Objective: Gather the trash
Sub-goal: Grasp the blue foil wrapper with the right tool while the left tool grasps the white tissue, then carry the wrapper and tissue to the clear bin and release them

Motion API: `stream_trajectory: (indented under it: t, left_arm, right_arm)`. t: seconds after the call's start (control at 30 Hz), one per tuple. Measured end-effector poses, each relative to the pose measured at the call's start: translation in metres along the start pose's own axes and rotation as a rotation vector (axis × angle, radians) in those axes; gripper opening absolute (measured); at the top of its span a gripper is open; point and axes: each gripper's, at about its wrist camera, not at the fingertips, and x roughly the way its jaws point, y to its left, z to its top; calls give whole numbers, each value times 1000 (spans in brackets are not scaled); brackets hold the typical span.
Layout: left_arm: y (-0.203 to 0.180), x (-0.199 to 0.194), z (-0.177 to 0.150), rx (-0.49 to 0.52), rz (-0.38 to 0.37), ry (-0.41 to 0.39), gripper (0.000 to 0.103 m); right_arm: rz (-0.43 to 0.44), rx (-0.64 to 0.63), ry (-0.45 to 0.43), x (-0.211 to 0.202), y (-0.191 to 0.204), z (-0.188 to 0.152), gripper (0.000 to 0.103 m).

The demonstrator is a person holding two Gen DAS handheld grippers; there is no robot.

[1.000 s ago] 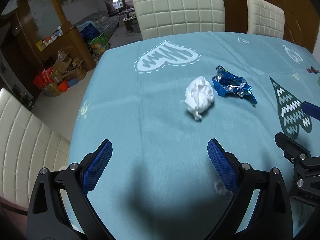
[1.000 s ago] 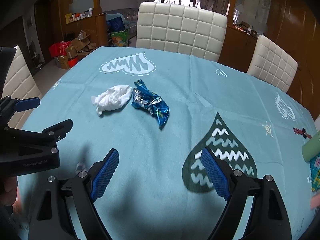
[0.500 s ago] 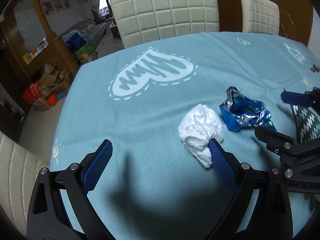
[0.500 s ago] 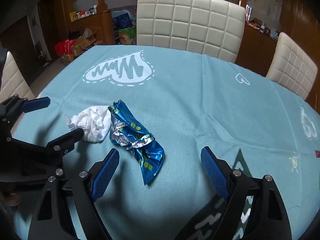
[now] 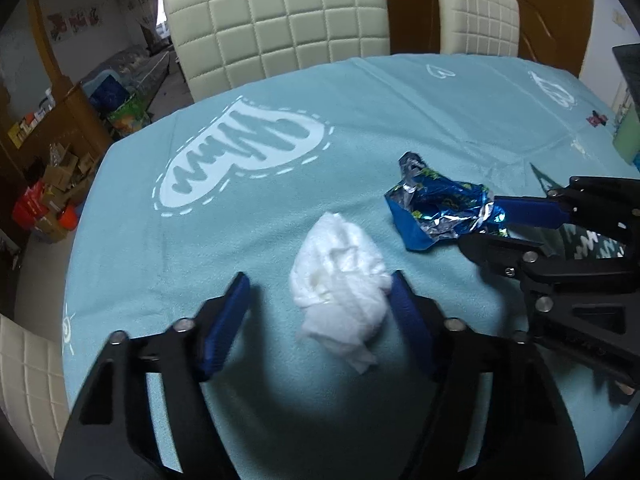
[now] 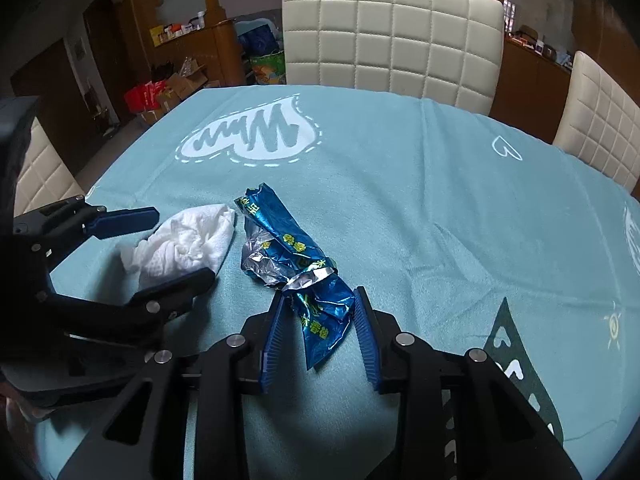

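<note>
I had a table [image 6: 440, 208] under a teal cloth printed with pale hearts and a dark drop shape. On it lay a crumpled white tissue [image 5: 340, 280] and, just beside it on its right, a crinkled blue foil wrapper [image 6: 288, 256]. Something green [image 5: 628, 136] sat at the far right edge.

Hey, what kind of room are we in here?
Most likely a home dining room: a table under a blue tablecloth, cream padded chairs around it, and cardboard boxes stacked on the floor behind.
</note>
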Motion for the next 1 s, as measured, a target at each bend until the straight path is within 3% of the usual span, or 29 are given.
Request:
stream_trajectory:
  t: [0.03,0.17,0.53,1.0]
  left_arm:
    - [-2,-1,1,8,-21,3,40]
    - [-11,-6,1,33,-6,0,32]
    - [-4,-53,-18,12,40,-29,31]
    - [5,-148,-78,-71,95,-74,31]
  right_arm:
    - [-2,0,0,-1,0,-1,33]
    - [-3,-3,0,-4,4,-1,33]
    - [-5,-49,-7,-43,33,-9,33]
    - [-5,-156,-21,-110,101,-42,33]
